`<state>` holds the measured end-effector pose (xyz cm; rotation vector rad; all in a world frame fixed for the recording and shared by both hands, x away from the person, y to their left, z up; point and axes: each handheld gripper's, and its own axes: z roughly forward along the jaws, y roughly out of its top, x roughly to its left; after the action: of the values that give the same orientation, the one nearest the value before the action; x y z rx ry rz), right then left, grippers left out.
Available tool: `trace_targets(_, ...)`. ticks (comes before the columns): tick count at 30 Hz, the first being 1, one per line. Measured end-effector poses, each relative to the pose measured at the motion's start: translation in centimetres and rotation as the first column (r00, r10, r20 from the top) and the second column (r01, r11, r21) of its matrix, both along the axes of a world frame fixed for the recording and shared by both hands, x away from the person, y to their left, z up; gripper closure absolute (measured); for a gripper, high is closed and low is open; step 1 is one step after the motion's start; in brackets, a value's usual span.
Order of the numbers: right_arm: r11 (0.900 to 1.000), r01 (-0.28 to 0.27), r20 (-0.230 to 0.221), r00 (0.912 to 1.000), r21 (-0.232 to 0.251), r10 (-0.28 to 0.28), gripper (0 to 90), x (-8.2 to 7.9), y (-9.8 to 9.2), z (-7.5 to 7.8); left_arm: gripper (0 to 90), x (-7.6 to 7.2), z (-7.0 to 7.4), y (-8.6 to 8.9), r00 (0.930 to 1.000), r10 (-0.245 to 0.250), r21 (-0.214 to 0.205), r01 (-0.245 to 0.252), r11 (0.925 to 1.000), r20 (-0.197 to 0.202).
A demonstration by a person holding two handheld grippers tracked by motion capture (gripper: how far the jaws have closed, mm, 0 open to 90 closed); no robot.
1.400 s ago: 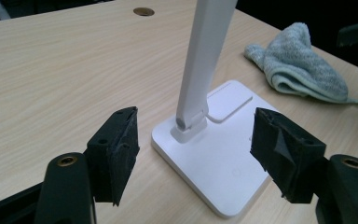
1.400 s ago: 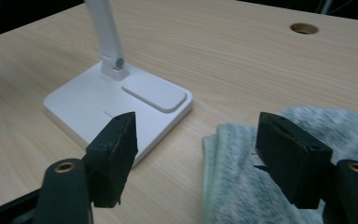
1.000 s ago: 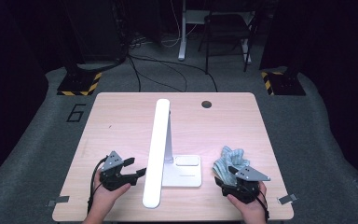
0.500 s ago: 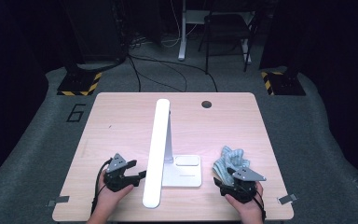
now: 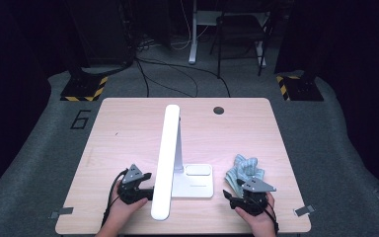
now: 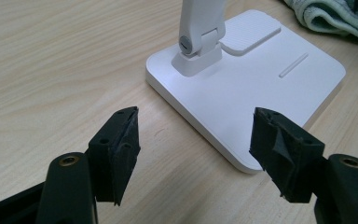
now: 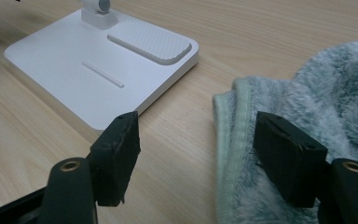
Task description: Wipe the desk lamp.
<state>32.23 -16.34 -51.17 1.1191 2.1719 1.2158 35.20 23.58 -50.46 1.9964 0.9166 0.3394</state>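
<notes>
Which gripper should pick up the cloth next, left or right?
Right. The right gripper is open with the cloth's edge already between its jaws. The left gripper, also open, sits on the far side of the lamp base, so it would probably have to cross the lamp.

Table [image 5: 128,128]: pale wood grain, matt. Lamp [image 6: 242,88]: smooth white plastic, ribbed pad. Cloth [image 7: 307,98]: fluffy grey-green fleece. Jaws: matt black.

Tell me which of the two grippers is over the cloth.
The right gripper: one open jaw sits over the edge of the grey-green cloth. The left gripper, also open, faces the corner of the white lamp base instead.
</notes>
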Motion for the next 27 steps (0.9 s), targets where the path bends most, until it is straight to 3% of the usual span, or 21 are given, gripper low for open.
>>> trace_targets(7,0.9998,-0.015,-0.01,0.9998,-0.017,0.014,31.4,0.12,0.22,-0.24,32.5,0.02,-0.08,0.03,1.0,0.001,0.002,-0.001,1.0,-0.003)
trace_targets(9,0.9998,-0.014,-0.012,0.9998,-0.013,0.013,31.5,0.14,0.19,-0.23,32.5,0.05,-0.18,0.02,0.9998,0.018,-0.008,-0.018,0.9998,0.008)
trace_targets(15,1.0,-0.004,-0.014,0.9999,-0.003,0.004,31.7,0.14,0.07,-0.25,32.4,0.19,-0.18,0.11,0.9995,0.028,-0.01,-0.028,0.9996,-0.011)
trace_targets(23,1.0,-0.007,-0.011,0.9999,0.001,0.007,31.9,0.2,-0.16,-0.14,32.3,0.47,-0.13,0.38,0.9986,0.052,-0.015,-0.052,0.9985,0.006)
trace_targets(27,1.0,-0.005,-0.011,0.9999,0.006,0.005,31.9,0.19,-0.23,-0.15,32.1,0.56,-0.11,0.57,0.998,0.062,-0.022,-0.062,0.9978,-0.01)
